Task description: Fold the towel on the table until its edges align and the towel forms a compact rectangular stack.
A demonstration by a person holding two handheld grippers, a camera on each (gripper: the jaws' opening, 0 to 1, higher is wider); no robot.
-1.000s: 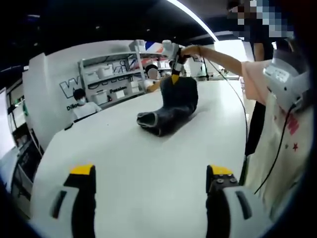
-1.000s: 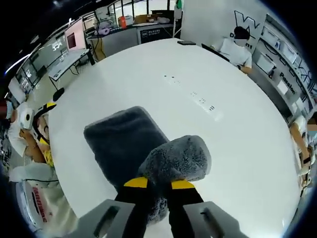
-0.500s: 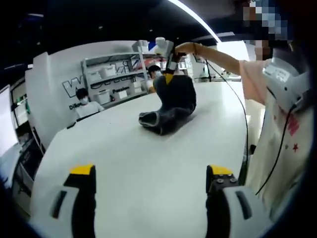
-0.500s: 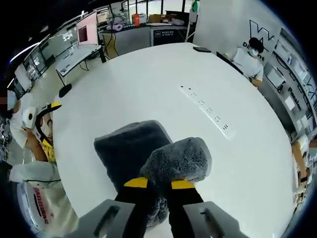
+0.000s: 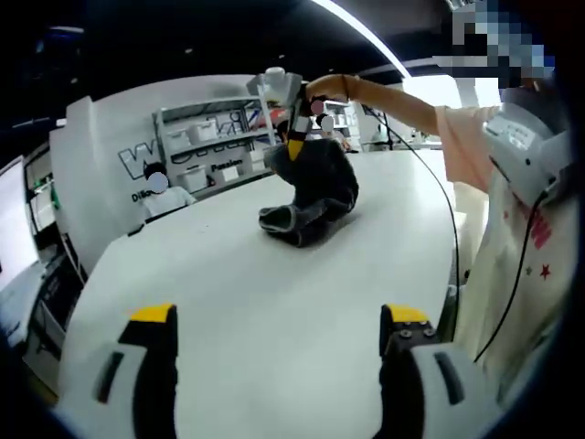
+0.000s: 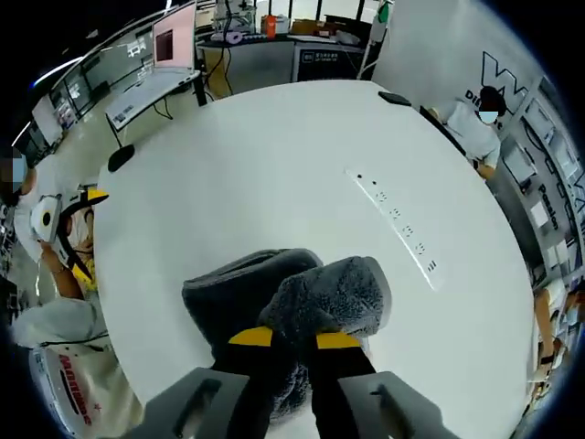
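A dark grey fluffy towel (image 5: 311, 194) lies bunched on the white table (image 5: 274, 302), far ahead of my open left gripper (image 5: 279, 343), whose yellow-tipped jaws stand wide apart with nothing between them. My right gripper (image 5: 294, 146) holds one end of the towel up from above. In the right gripper view my right gripper (image 6: 294, 340) is shut on a fold of the towel (image 6: 329, 297), lifted over the rest of the cloth (image 6: 242, 288) that lies on the table (image 6: 274, 165).
A power strip (image 6: 399, 225) is set into the table's far side. A person in a pale shirt (image 5: 512, 229) stands at the table's right edge. Shelves (image 5: 206, 146) and seated people line the back wall. Desks with monitors (image 6: 155, 64) stand beyond the table.
My right gripper has carried the lifted towel end further over the lying part, so less flat cloth shows. The left gripper has stayed open in place.
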